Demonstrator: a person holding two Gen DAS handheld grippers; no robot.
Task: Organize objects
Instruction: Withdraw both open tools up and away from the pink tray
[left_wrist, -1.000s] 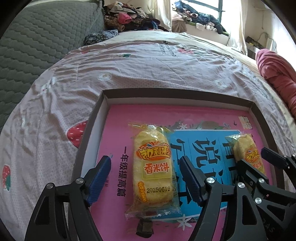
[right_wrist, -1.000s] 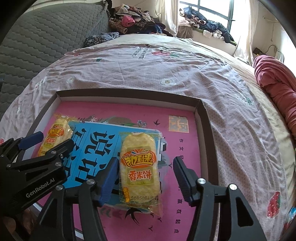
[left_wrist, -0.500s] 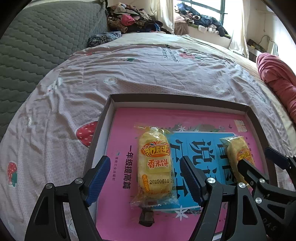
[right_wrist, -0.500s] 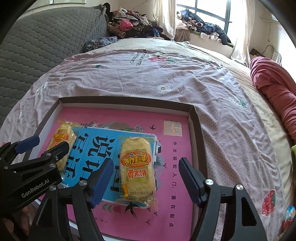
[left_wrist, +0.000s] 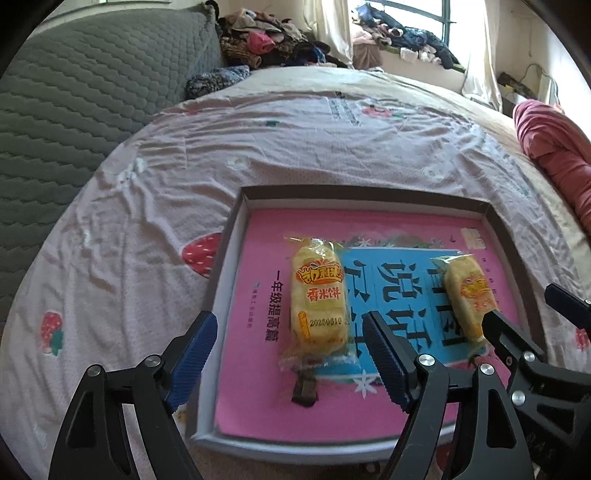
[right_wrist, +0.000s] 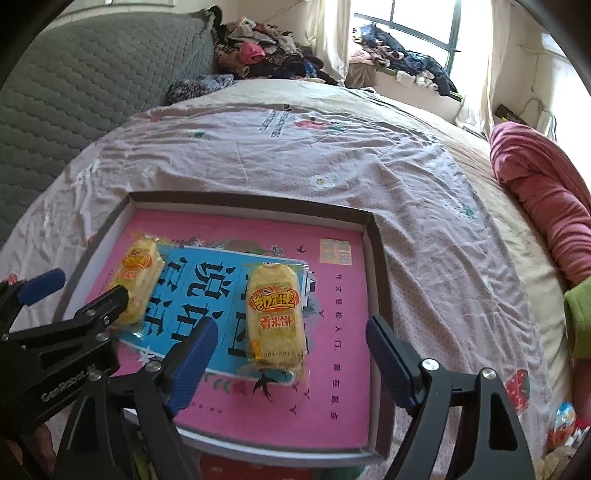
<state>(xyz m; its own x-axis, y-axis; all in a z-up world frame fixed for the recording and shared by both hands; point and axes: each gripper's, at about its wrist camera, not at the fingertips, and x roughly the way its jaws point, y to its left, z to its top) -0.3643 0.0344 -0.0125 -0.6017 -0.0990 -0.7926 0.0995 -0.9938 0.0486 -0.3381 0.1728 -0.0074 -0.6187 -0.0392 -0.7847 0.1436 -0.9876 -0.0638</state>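
Yellow plastic-wrapped rice cracker packets (left_wrist: 319, 301) (right_wrist: 275, 315) lie just ahead of my left gripper (left_wrist: 290, 363) and right gripper (right_wrist: 291, 363), both spread wide, released, inside the shallow cardboard tray (left_wrist: 236, 225).

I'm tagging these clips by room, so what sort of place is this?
Most likely a lived-in bedroom. The box with two rice cracker packets sits on a bed with a strawberry-print sheet and a grey quilted headboard. Clothes are piled by the window.
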